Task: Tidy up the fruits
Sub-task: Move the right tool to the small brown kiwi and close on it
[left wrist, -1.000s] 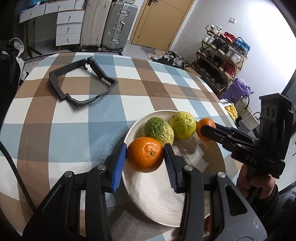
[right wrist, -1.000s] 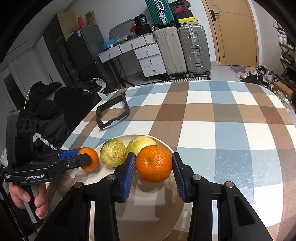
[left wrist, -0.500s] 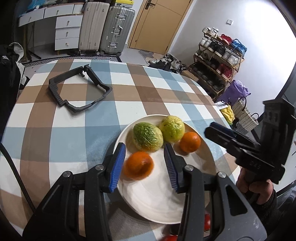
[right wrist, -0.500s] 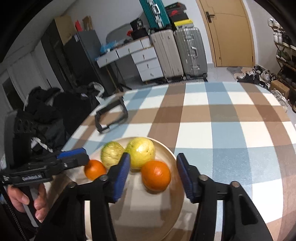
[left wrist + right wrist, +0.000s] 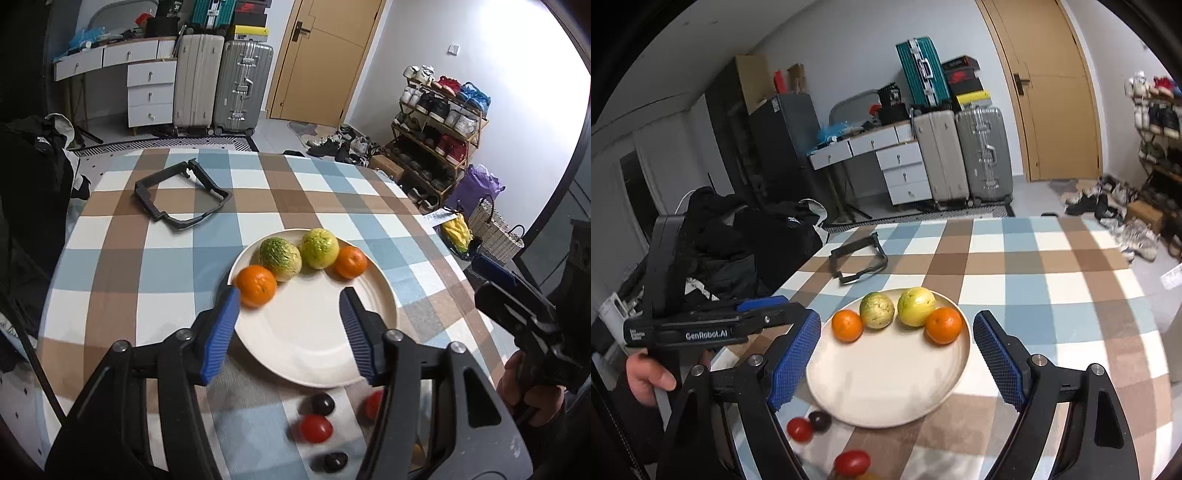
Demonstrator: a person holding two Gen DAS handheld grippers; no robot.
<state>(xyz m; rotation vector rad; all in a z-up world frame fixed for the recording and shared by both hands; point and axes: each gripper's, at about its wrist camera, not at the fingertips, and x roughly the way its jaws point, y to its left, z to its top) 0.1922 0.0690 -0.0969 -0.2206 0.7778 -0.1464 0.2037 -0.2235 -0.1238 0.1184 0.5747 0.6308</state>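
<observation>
While left gripper (image 5: pixel 290 308) hangs w/ jaws spread, empty, above the plate (image 5: pixel 314 343), left wrist view shows two oranges (image 5: pixel 256 285) flanking two green fruits (image 5: pixel 280 259) along its far rim. Right wrist view: right gripper (image 5: pixel 895 343) spread wide, holding nothing, over same plate; cherry tomatoes (image 5: pixel 799 429) on tablecloth nearby.

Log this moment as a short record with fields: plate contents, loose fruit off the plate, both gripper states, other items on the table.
plate: two oranges, two green-yellow fruits, in a row along the far side
off plate, near edge: red tomatoes, dark small fruit
left hand-held gripper: open, empty
right hand-held gripper: open, empty
other: black frame on checked tablecloth
</observation>
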